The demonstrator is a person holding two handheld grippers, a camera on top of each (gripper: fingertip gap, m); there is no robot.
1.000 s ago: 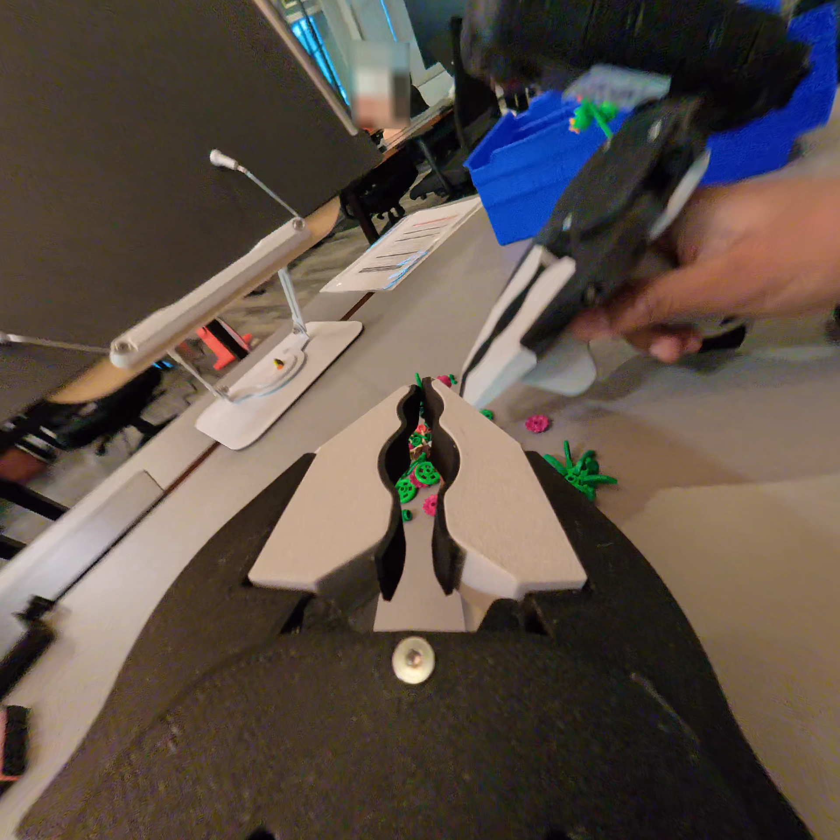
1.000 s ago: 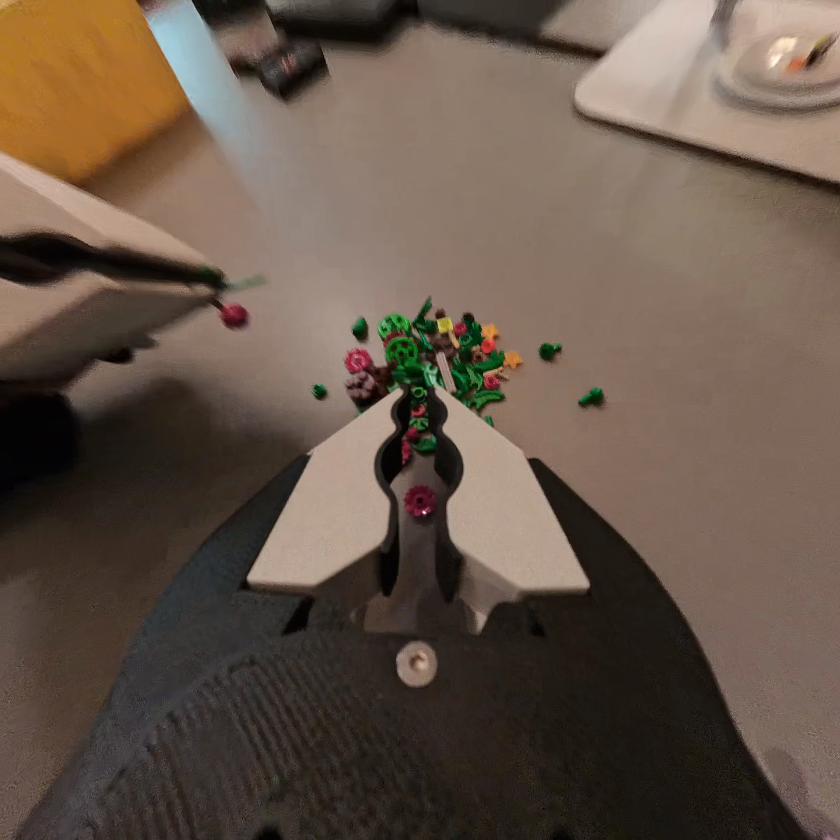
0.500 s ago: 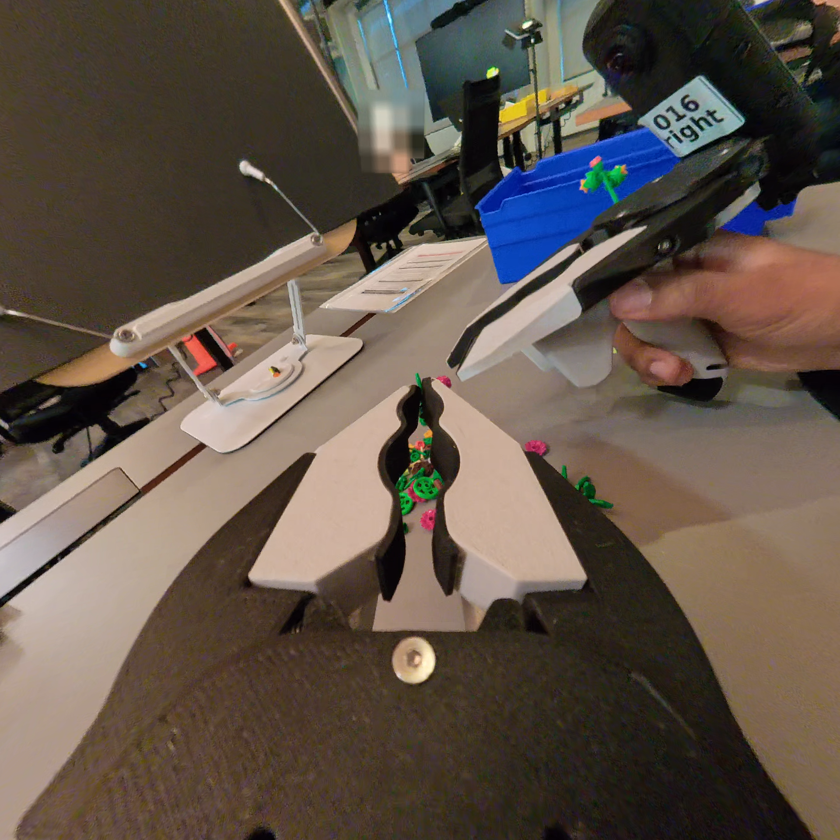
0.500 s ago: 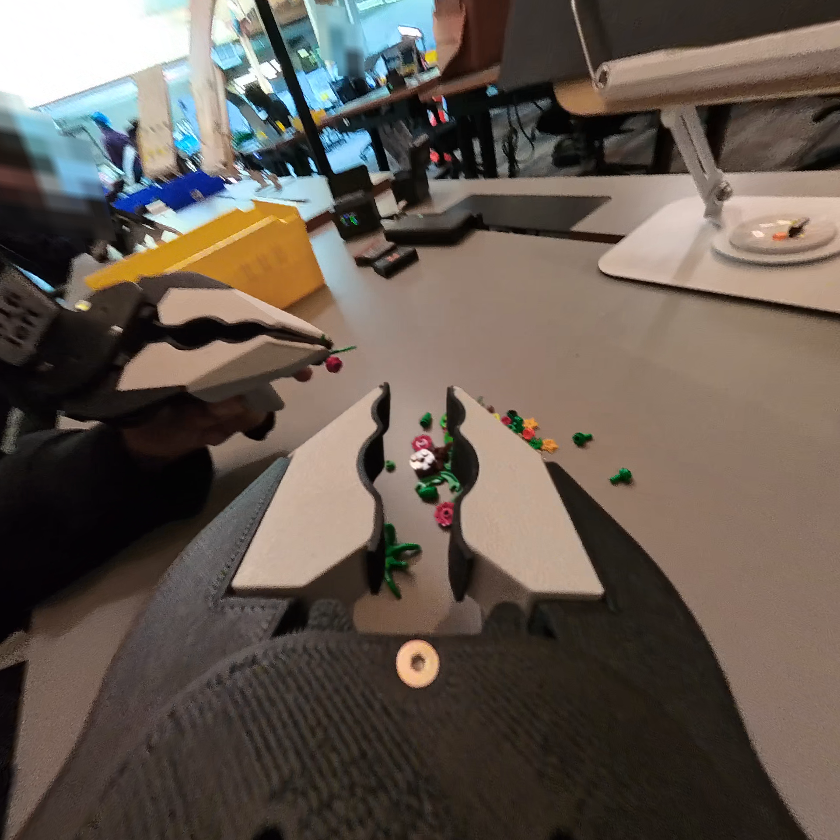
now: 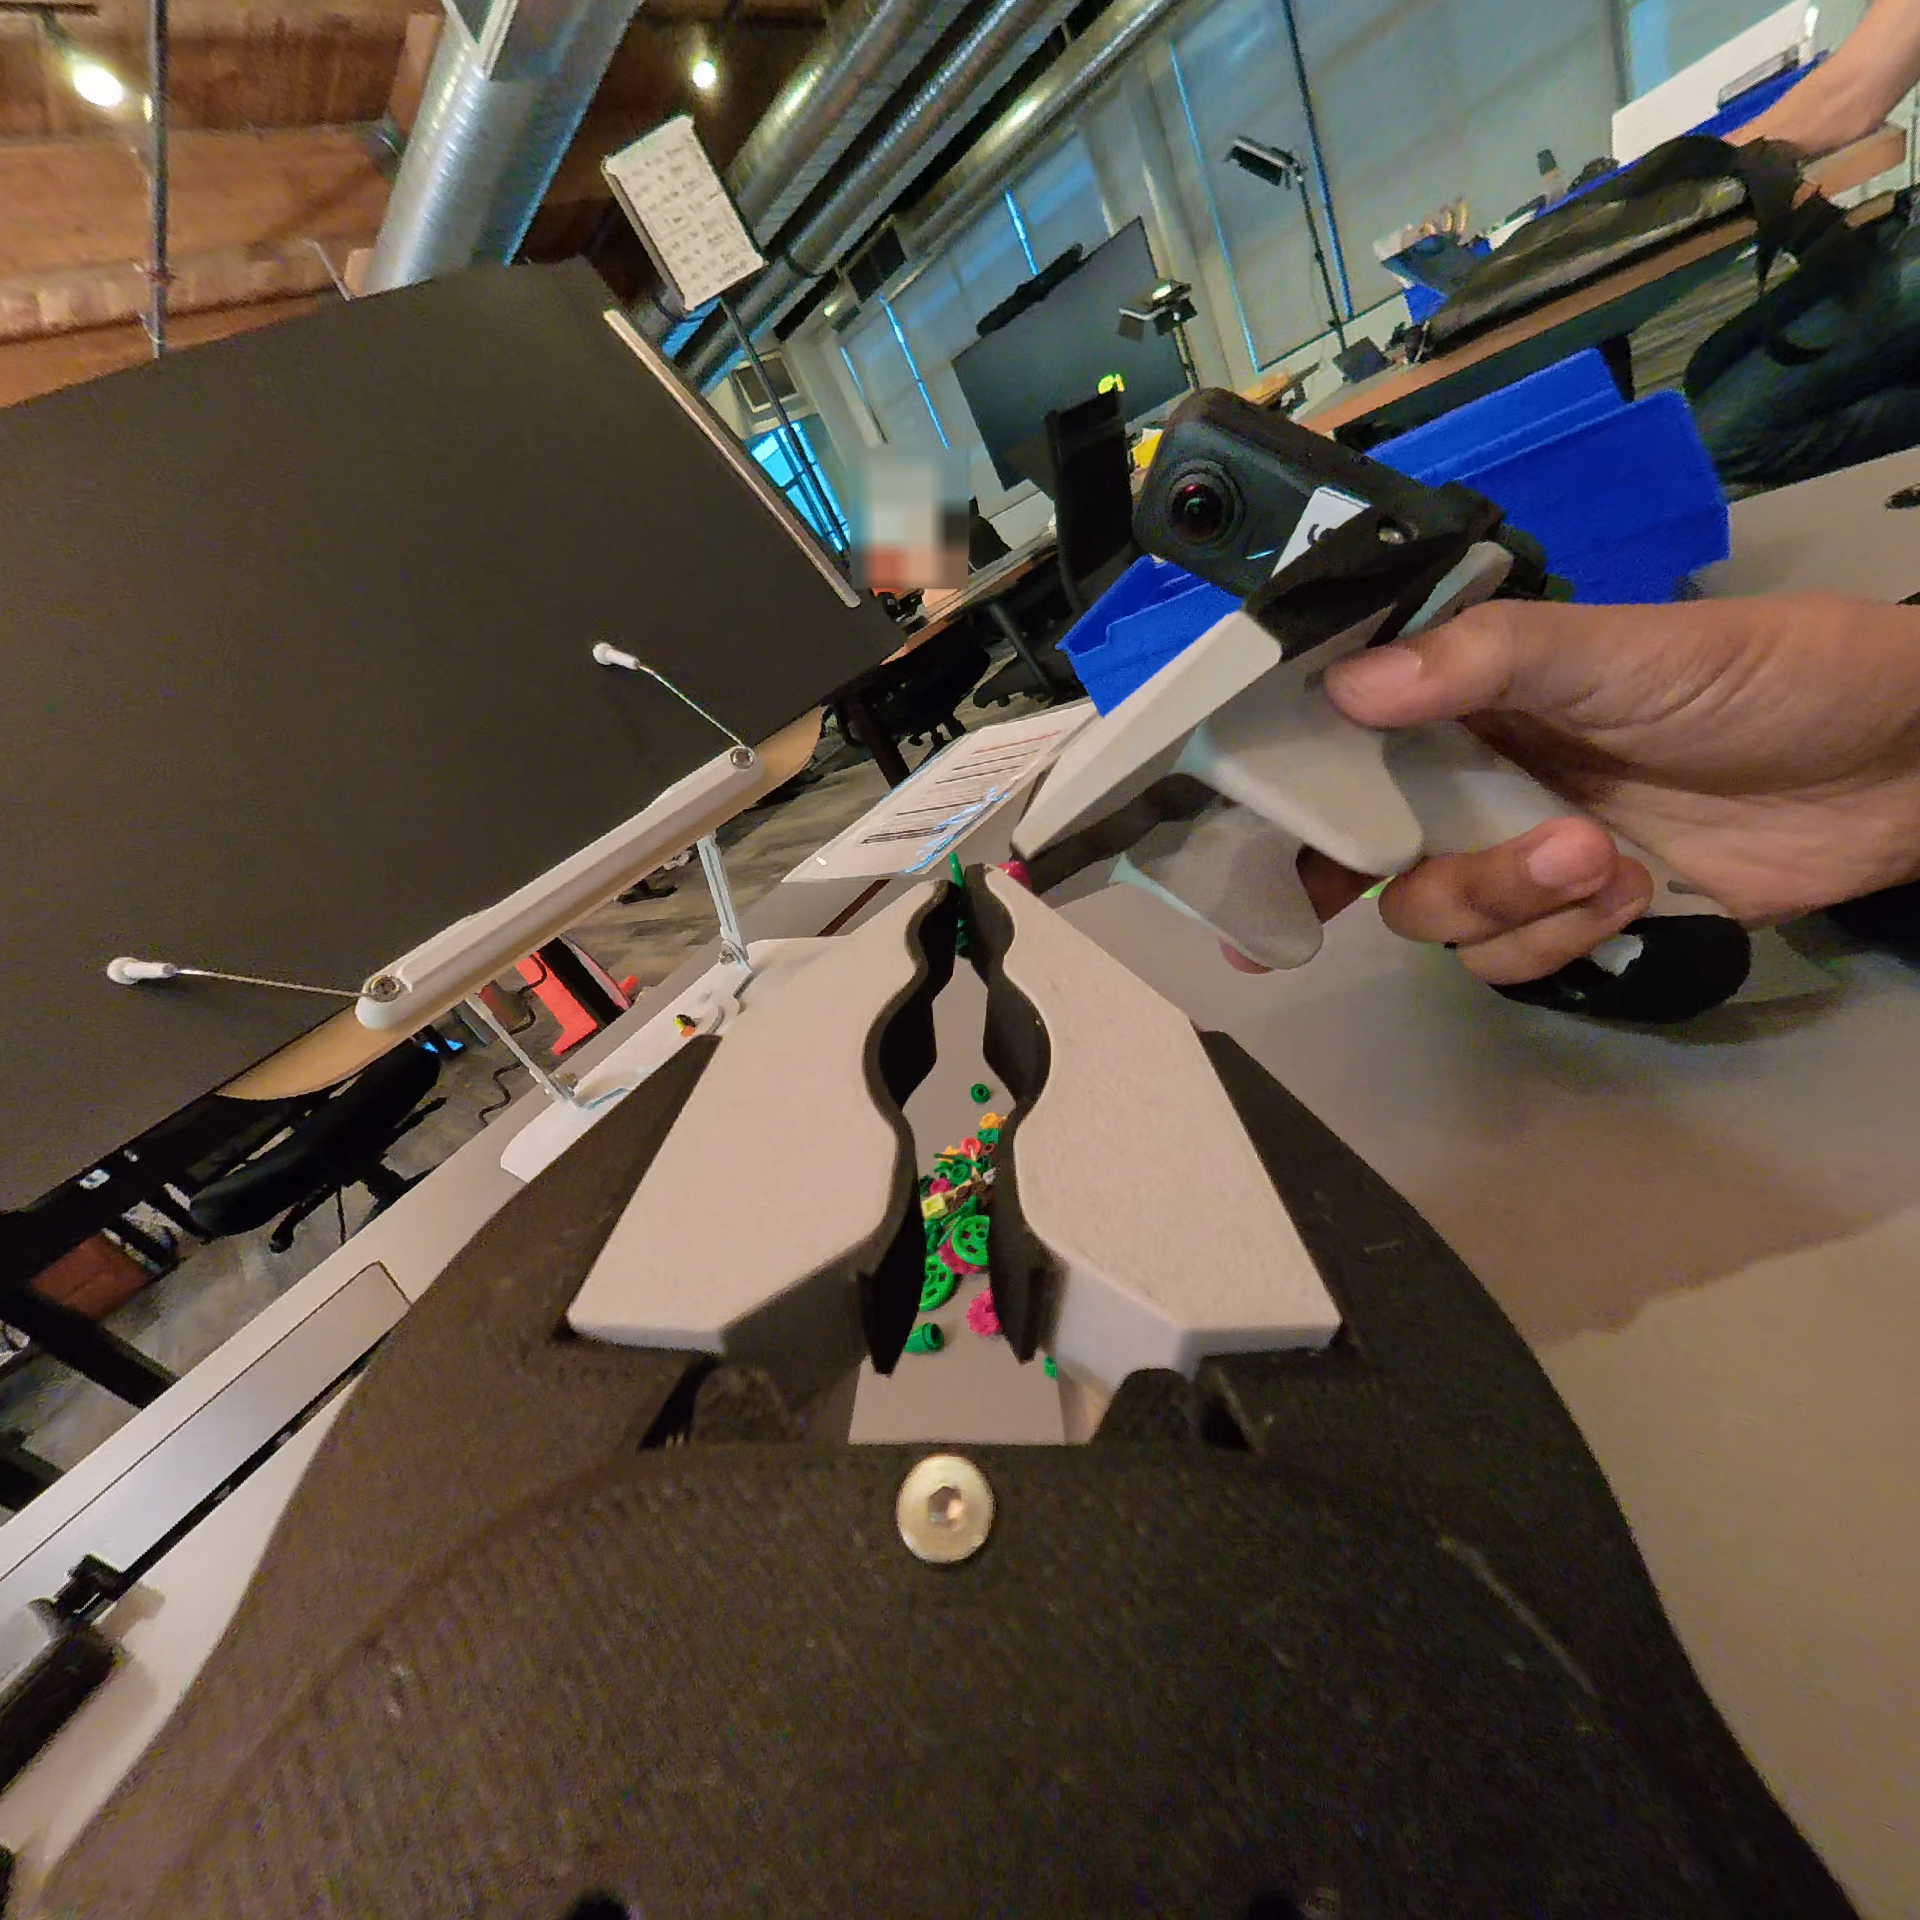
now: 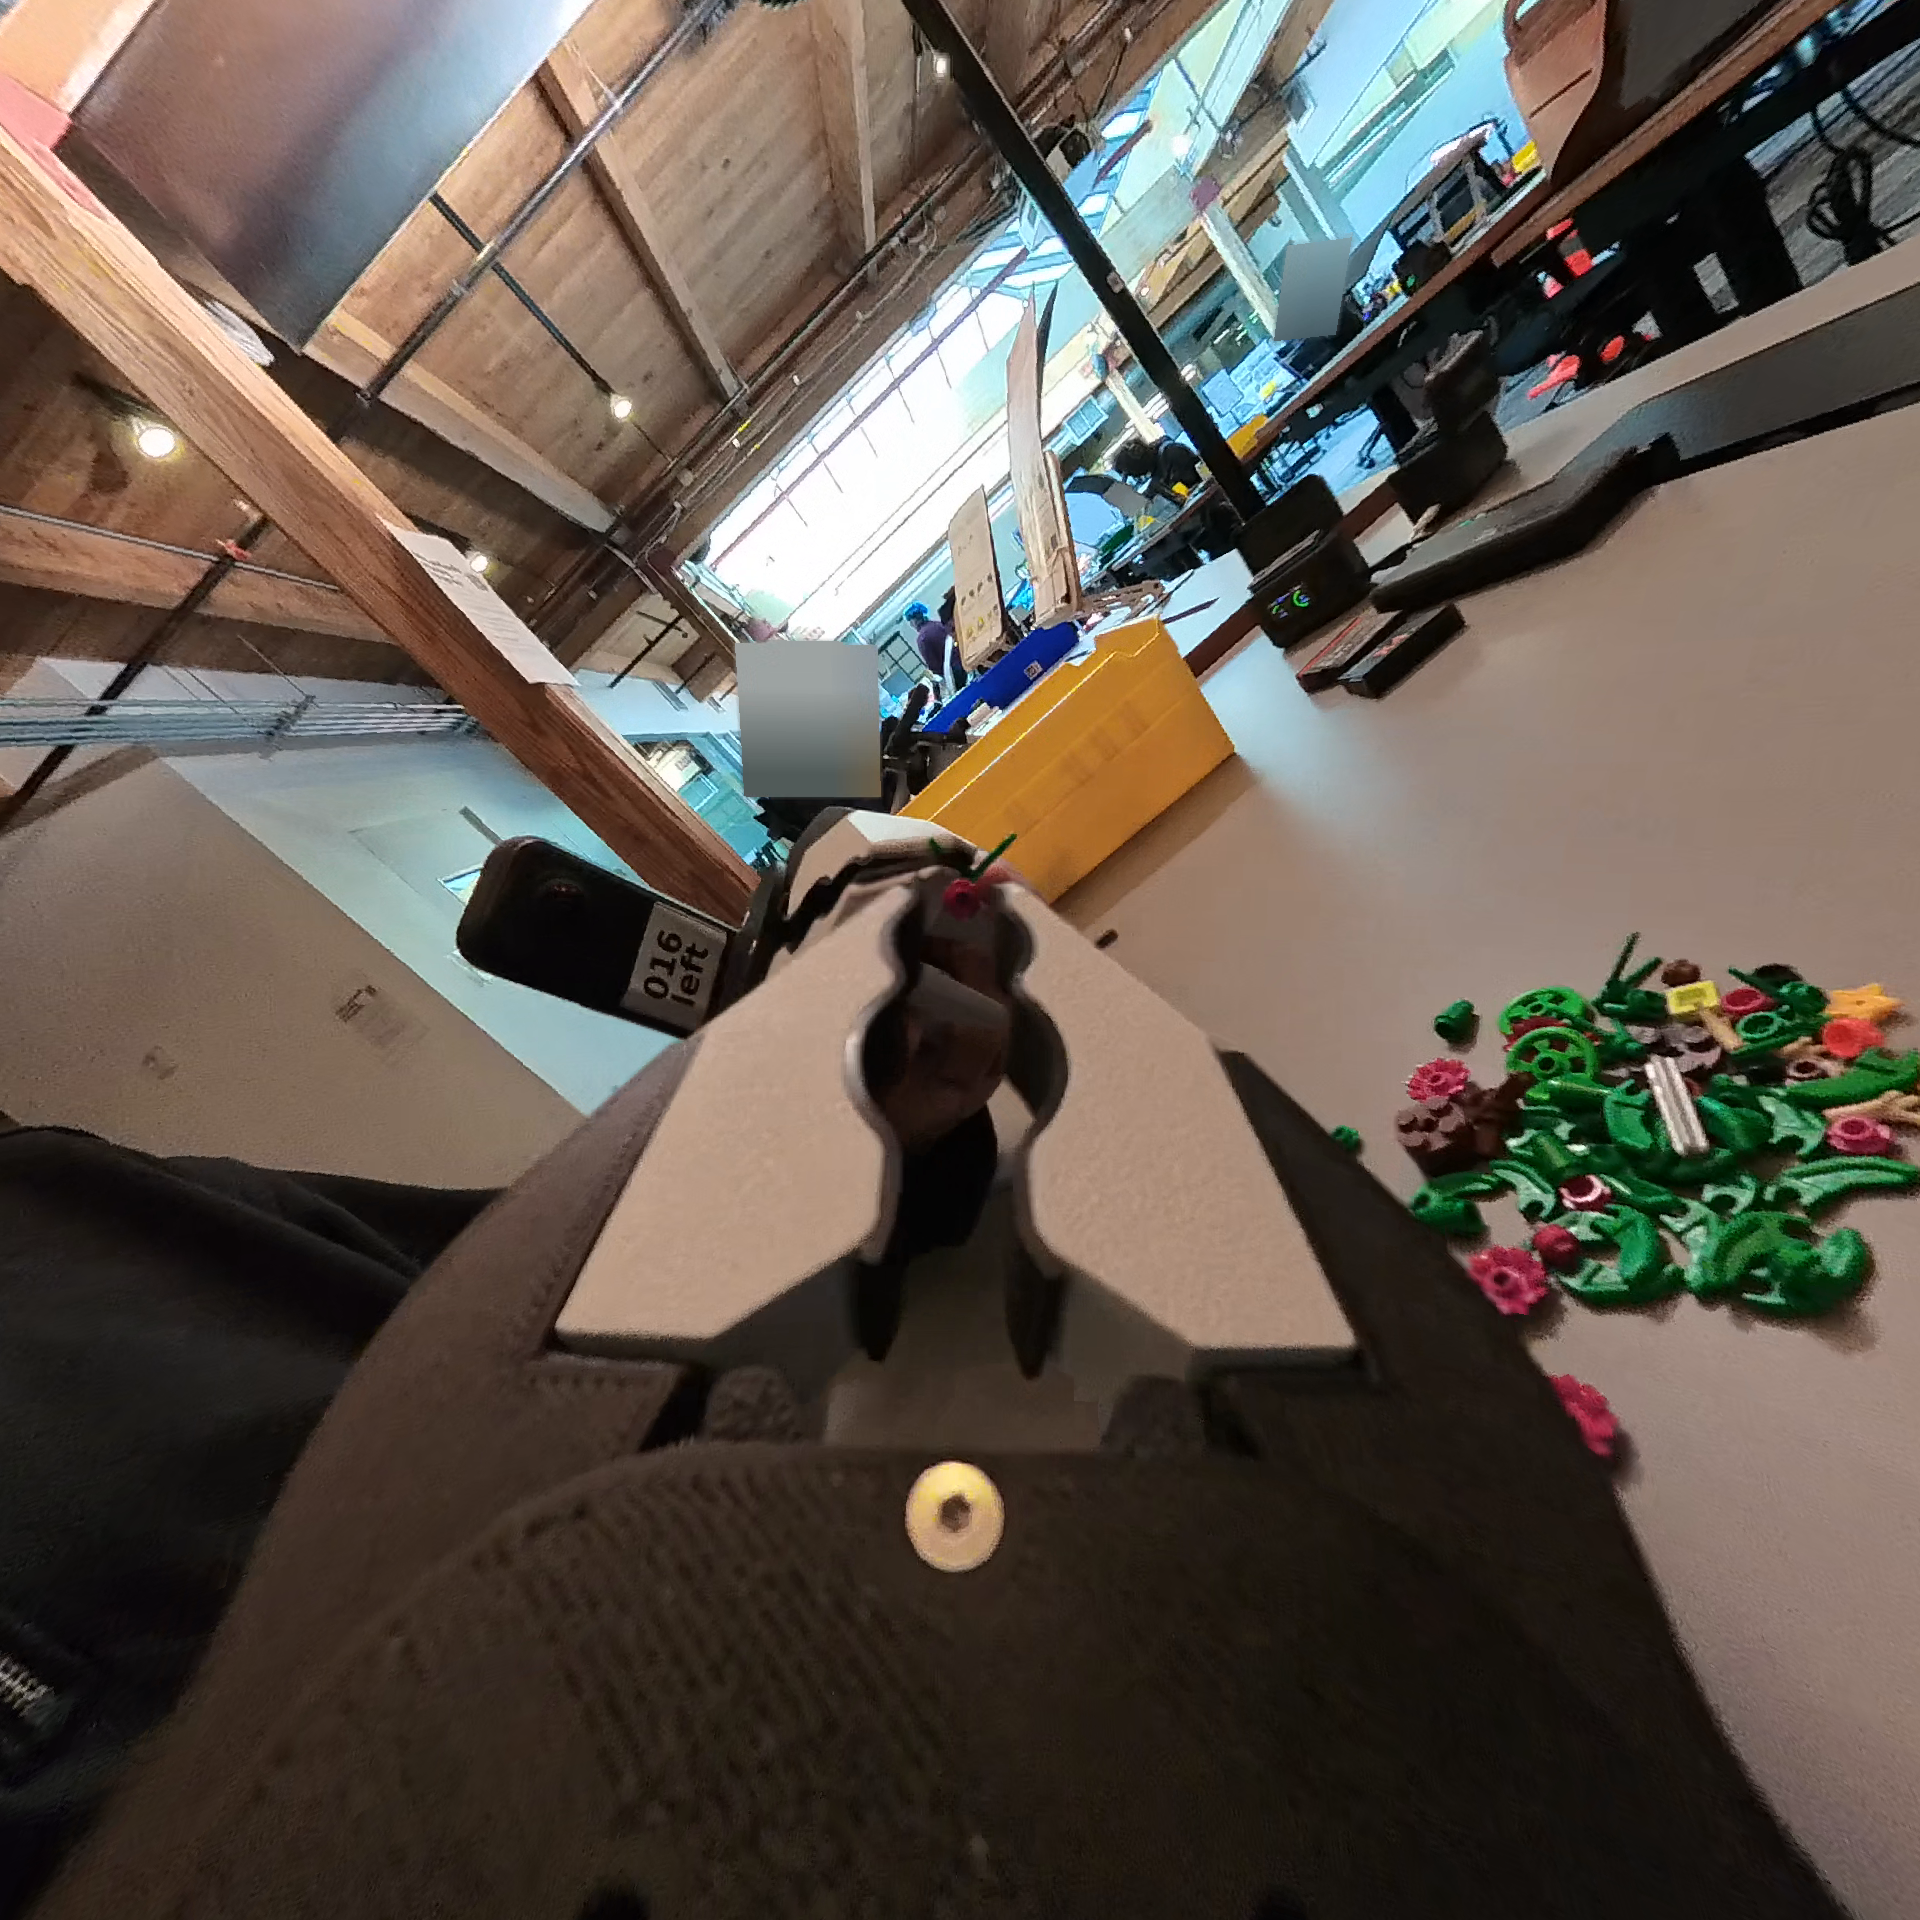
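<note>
My left gripper [image 5: 968, 883] is shut on a thin green plant stem [image 5: 956, 871] and holds it up off the grey table [image 5: 1558, 1195]. My right gripper [image 6: 961, 906] meets it tip to tip and is shut on a small pink flower piece [image 6: 964, 898] at the stem's end; the green stem [image 6: 982, 850] pokes out just beyond. A hand [image 5: 1662, 769] holds the right gripper in the left wrist view. A pile of small green, pink and brown plastic plant pieces [image 6: 1662, 1143] lies on the table to the right, and also shows between the left fingers [image 5: 961, 1226].
A yellow bin [image 6: 1091, 748] stands behind the left gripper. A blue bin [image 5: 1558, 488] stands behind the right one. A white stand with a long arm [image 5: 561, 904] and a printed sheet [image 5: 945, 790] are at the far edge. Black boxes [image 6: 1382, 649] lie farther back. Less than 4 cm separates the two grippers' tips.
Both grippers have lifted away from the pile and come together. The right gripper was open and is now shut on the pink piece at the end of the stem.
</note>
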